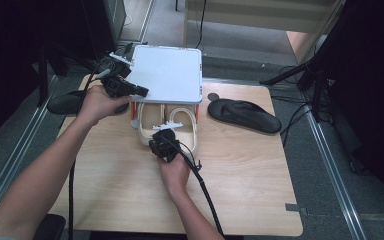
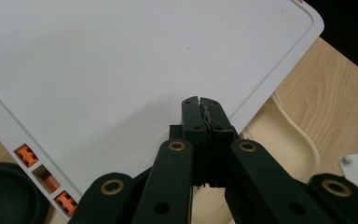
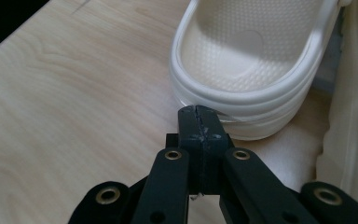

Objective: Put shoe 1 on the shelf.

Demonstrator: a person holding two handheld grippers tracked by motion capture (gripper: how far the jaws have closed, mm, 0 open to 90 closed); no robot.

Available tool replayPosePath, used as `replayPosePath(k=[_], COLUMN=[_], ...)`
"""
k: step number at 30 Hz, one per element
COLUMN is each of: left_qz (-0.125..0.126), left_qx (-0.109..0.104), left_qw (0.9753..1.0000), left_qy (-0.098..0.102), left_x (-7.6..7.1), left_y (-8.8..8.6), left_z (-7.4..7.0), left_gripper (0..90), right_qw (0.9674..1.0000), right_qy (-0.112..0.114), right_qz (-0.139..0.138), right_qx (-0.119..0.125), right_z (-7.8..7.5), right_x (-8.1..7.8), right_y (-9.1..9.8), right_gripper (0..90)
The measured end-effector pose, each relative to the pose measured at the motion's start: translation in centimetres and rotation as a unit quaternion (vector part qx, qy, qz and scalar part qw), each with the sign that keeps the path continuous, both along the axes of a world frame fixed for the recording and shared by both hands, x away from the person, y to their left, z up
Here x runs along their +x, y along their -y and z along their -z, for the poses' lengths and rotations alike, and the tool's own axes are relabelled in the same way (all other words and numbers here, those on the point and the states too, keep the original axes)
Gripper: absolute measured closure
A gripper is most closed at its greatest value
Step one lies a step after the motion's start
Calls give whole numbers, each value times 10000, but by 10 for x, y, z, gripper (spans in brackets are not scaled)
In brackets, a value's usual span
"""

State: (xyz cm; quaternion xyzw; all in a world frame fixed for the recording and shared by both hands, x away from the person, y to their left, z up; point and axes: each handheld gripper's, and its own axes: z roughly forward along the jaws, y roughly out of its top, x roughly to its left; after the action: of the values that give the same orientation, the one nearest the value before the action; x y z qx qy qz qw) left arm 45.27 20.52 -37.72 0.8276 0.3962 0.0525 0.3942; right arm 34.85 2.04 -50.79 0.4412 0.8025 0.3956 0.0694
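A low white plastic shoe rack with a flat, rimmed top panel and orange connectors (image 1: pixel 167 75) stands at the far edge of the pale wooden surface (image 1: pixel 240 185), near its middle. Under the panel, a pair of cream-white rubber clogs (image 1: pixel 180 131) lies side by side, the heels sticking out toward the near edge.

The left tongs (image 1: pixel 141 91) rest over the near left corner of the rack's top panel, jaws pressed fully together with nothing between them (the left gripper view shows the tips right over the panel (image 2: pixel 121 60), close to its rim, though whether they touch it I cannot tell). The right tongs (image 1: pixel 161 136) are at the heels of the clogs, likewise closed tight and holding nothing; in the right gripper view their tips sit just in front of the rounded heel of one clog (image 3: pixel 251 74), very near its sole edge, and contact is not clear.

A black flip-flop sandal (image 1: pixel 244 115) lies toward the far right corner of the surface, well apart from the rack. A second dark sandal (image 1: pixel 67 102) lies at the far left edge, just behind the left hand (image 1: pixel 97 104).
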Motion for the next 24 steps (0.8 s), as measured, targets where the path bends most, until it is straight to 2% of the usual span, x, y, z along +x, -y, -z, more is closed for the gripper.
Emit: replayPosePath(k=[5,10,18,21,24], left_qz=[8,11,19,20,16], left_qx=[-3,7,-3,-4,-23], left_qw=[10000,10000,10000,10000,10000], left_qy=[18,23,17,28,32], left_x=[0,-1,-1,-1,-1], left_y=[0,0,-1,-1,-2], left_z=[0,0,0,1,1], left_gripper=[900,900,900,900,900], right_qw=[9999,9997,9988,9987,9988], right_qy=[-2,-53,67,123,175], right_qz=[123,242,488,493,447], right_qx=[-26,51,-47,0,89], right_z=[-2,-2,-2,-1,-4], right_x=[12,26,43,44,39], right_y=[-11,-17,-25,-27,-25], right_gripper=[900,900,900,900,900])
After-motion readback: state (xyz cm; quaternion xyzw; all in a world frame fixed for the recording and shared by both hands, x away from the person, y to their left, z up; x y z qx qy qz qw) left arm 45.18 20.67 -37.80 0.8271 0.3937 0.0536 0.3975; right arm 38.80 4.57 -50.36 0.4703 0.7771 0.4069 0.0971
